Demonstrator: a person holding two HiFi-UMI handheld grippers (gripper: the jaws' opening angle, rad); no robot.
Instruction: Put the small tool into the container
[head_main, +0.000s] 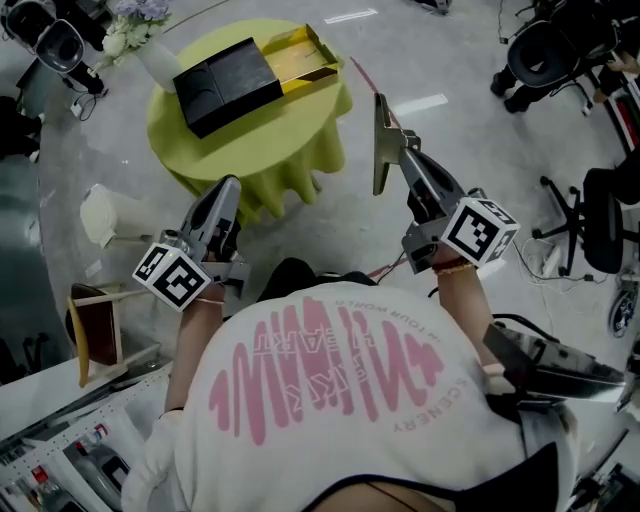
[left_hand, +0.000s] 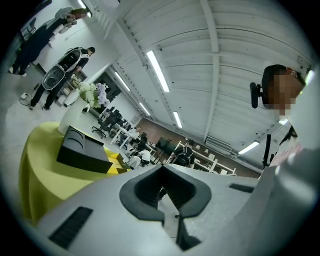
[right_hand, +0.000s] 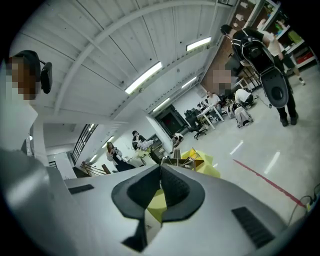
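Observation:
A black box (head_main: 228, 82) with a gold tray (head_main: 300, 57) pulled out of its side lies on a round table with a yellow-green cloth (head_main: 270, 150). I cannot make out any small tool. My left gripper (head_main: 226, 190) is held near the body, pointing at the table's near edge, jaws shut and empty. My right gripper (head_main: 382, 140) hovers right of the table, also shut on nothing. In the left gripper view the jaws (left_hand: 162, 169) meet, with the black box (left_hand: 82, 150) beyond. The right gripper view shows closed jaws (right_hand: 160, 169) and the yellow table (right_hand: 202, 162) far off.
A white vase of flowers (head_main: 150, 45) stands at the table's far left. Office chairs (head_main: 545, 50) are at the right. A wooden frame (head_main: 95, 330) and a white object (head_main: 105, 215) lie on the floor at the left. People stand in the background.

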